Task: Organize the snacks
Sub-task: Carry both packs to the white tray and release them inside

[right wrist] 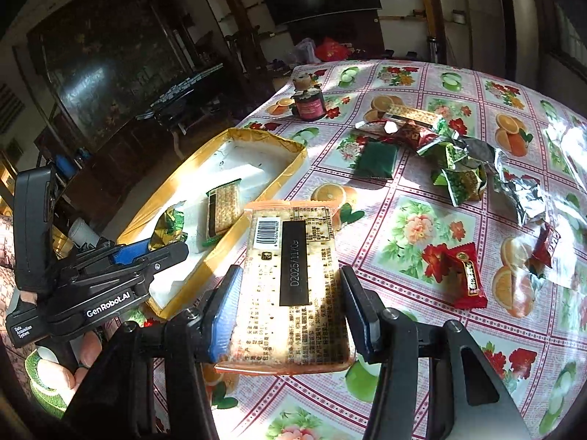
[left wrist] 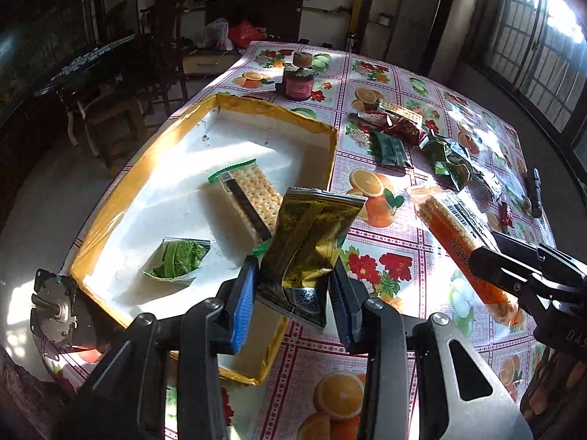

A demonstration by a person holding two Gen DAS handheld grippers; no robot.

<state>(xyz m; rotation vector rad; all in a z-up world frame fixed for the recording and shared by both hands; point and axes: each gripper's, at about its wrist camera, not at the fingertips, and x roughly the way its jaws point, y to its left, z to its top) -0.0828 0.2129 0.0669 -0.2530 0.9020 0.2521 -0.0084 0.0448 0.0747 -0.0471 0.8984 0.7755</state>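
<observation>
My left gripper (left wrist: 293, 293) is shut on a gold-green snack packet (left wrist: 312, 242) and holds it over the near right corner of the yellow-rimmed white box (left wrist: 279, 115). Inside the box lie a cracker pack with green ends (left wrist: 249, 198) and a green packet (left wrist: 179, 262). My right gripper (right wrist: 293, 308) is shut on an orange-edged cracker pack (right wrist: 293, 286) and holds it above the tablecloth just right of the box (right wrist: 290, 168). The right gripper and its cracker pack (left wrist: 462, 242) show at the right of the left wrist view; the left gripper (right wrist: 161, 247) shows in the right wrist view.
Loose snacks lie in a pile on the fruit-print tablecloth (right wrist: 440, 139): green and red packets, silver wrappers (right wrist: 521, 190) and a red candy pack (right wrist: 467, 275). A dark jar (right wrist: 310, 101) stands at the far side. A black torch (left wrist: 535, 194) lies near the right edge.
</observation>
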